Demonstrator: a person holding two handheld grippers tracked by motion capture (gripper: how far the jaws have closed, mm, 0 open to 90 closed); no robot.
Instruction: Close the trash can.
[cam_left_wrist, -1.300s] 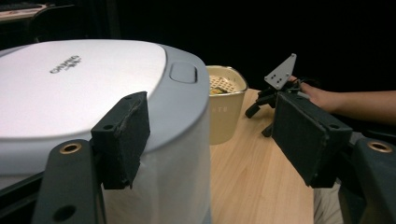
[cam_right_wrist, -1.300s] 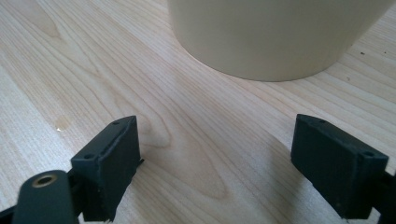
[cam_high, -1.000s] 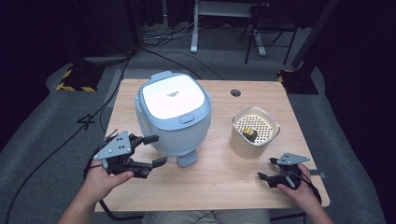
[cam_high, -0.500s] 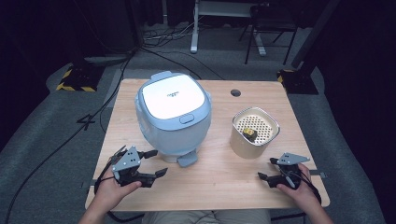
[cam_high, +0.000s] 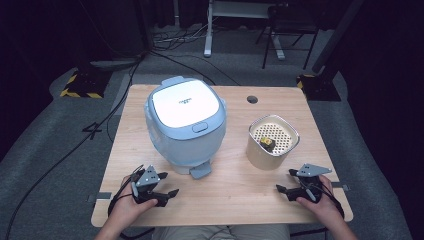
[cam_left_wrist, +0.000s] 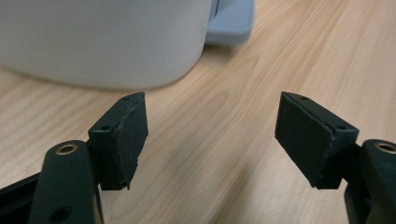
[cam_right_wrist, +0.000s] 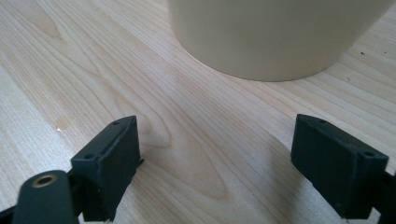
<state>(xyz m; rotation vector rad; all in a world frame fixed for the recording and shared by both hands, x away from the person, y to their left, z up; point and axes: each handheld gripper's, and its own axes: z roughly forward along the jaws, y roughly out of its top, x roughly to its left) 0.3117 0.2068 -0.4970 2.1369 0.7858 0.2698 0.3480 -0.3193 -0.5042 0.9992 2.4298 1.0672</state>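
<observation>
pale wood tabletop (cam_high: 235, 187) carries a light-blue rice cooker (cam_high: 185, 125) at centre frame, lid down, and a beige canister (cam_high: 272, 142) with a perforated insert to its right. the left gripper (cam_high: 167, 196), low left, rests with jaws spread wide, aimed at the cooker's base. the right gripper (cam_high: 283, 189), low right, also spread and holding nothing, faces the canister, seemingly parked ready.

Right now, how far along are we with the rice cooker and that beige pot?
Nothing looks started: the rice cooker has its lid down, and the beige pot stands apart beside it. Nothing is in hand; the left gripper and right gripper rest open near the table's front edge. Any handling remains.
</observation>
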